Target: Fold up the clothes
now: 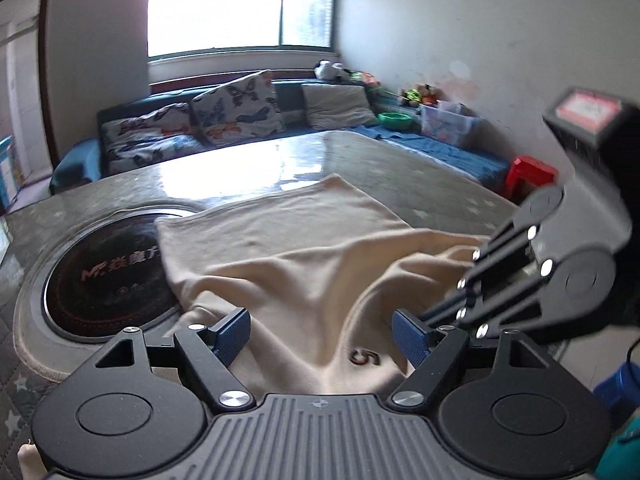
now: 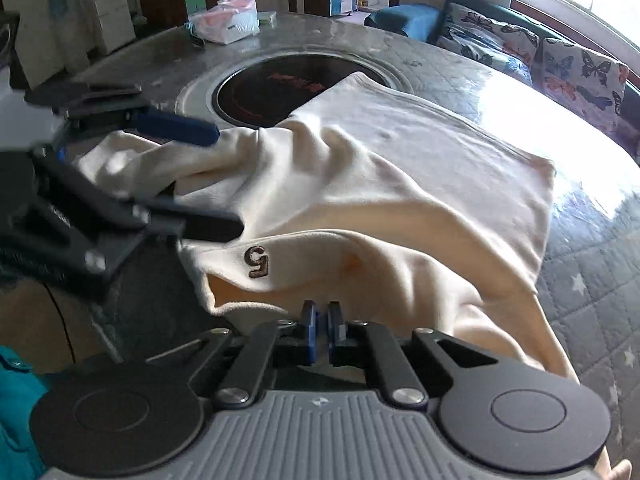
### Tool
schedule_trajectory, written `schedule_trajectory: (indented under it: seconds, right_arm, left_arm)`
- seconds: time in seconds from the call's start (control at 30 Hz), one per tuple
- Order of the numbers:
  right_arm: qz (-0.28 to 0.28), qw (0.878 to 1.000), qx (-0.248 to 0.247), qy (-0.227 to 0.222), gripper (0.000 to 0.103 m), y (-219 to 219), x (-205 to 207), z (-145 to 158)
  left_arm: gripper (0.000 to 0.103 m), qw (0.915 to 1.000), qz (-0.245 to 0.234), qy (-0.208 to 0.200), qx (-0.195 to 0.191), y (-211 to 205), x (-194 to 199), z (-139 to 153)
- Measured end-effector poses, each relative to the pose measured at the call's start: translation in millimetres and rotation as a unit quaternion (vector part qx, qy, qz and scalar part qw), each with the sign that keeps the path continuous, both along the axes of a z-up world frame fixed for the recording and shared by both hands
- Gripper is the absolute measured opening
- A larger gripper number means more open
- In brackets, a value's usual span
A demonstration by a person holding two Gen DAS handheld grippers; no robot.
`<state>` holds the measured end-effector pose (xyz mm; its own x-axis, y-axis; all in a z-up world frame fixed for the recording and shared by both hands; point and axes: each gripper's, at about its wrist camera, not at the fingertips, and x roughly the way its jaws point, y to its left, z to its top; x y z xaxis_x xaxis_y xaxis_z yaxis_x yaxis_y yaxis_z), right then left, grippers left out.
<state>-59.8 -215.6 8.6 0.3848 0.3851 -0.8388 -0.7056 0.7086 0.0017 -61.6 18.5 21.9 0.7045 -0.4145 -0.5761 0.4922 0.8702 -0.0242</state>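
nearest in the right wrist view, the right claw (image 2: 320, 330) has its blue pads brought together at the near hem of the cream garment (image 2: 400, 184); whether cloth is actually pinched between them cannot be told, since the pads meet just at the fabric's lower edge. the garment rises from there in loose folds, with a small dark figure 5 (image 2: 257, 262) stitched on a flap close to that claw. to the left, the left claw (image 2: 230, 180) hangs over the rumpled side of the garment with its jaws spread wide, one blue finger (image 2: 176, 124) above a ridge of cloth and the dark one lower, near the flap; nothing is clamped between them. in the left wrist view the same left claw (image 1: 322, 338) frames the cloth (image 1: 288, 240) between its parted pads, and the right claw's black linkage (image 1: 520, 280) reaches in from the right onto the folds. the garment lies on the glossy round bench (image 2: 500, 92), its farther half flatter and smoother, one corner overlapping the dark round hob (image 1: 100, 280) set into the middle. farther on, a tissue box (image 2: 228, 20) sits at the bench's far rim, and beyond the bench a blue sofa (image 1: 452, 148) carries butterfly cushions (image 1: 236, 110) under a bright window (image 1: 240, 8).
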Motion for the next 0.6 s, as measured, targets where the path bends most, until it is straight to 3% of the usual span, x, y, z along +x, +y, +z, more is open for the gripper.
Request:
schedule_trajectory:
  seconds: [0.13,0.3,0.37,0.6]
  right_arm:
    - [0.015,1.0,-0.005,-0.003,0.004,-7.8,-14.2,11.3]
    - [0.022,1.0,-0.007,-0.012,0.008,-8.8,-22.8,21.1]
    - [0.016,0.999,-0.001,-0.028,0.013,-7.6,-21.1,24.2]
    - [0.011,1.0,-0.002,-0.023,0.018,1.3,-7.6,12.4]
  left_arm:
    - [0.074,0.9997,-0.024,-0.007,0.005,-5.4,-6.0,-4.6]
    - [0.05,0.9989,-0.044,0.0,0.017,-11.1,-8.2,-14.8]
    - [0.045,0.9986,-0.047,0.003,0.024,-12.5,-8.4,-18.8]
    - [0.045,0.998,-0.056,0.005,0.029,-15.0,-12.3,-21.9]
